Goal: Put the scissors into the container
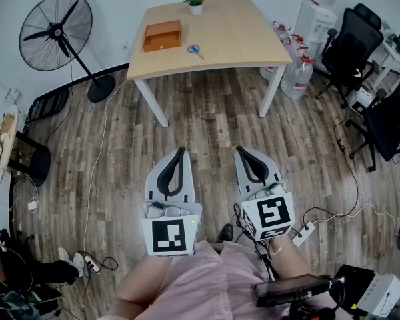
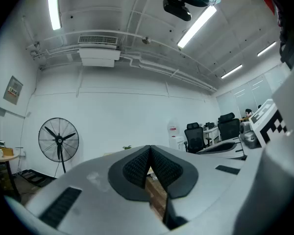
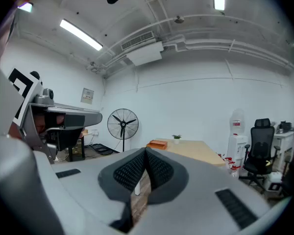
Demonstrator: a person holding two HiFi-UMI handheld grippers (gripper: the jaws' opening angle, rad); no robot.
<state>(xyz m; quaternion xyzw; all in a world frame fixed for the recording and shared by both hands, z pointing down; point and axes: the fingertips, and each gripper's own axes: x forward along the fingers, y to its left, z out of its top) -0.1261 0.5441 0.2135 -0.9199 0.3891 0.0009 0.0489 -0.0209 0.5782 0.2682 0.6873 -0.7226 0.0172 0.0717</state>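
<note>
Blue-handled scissors (image 1: pixel 195 50) lie on the wooden table (image 1: pixel 227 35), just right of an orange-brown box-shaped container (image 1: pixel 162 35). The container (image 3: pixel 157 144) also shows small in the right gripper view. Both grippers are held far from the table, close to the person's body. My left gripper (image 1: pixel 181 151) is shut with nothing in it, its pads (image 2: pixel 139 168) meeting. My right gripper (image 1: pixel 240 151) is likewise shut and empty, pads (image 3: pixel 157 168) pressed together. The scissors are not seen in either gripper view.
A small potted plant (image 1: pixel 195 4) stands at the table's far edge. A black floor fan (image 1: pixel 57 29) stands left of the table. Water bottles (image 1: pixel 298 72) and office chairs (image 1: pixel 350 49) are on the right. Cables (image 1: pixel 97 172) run across the wood floor.
</note>
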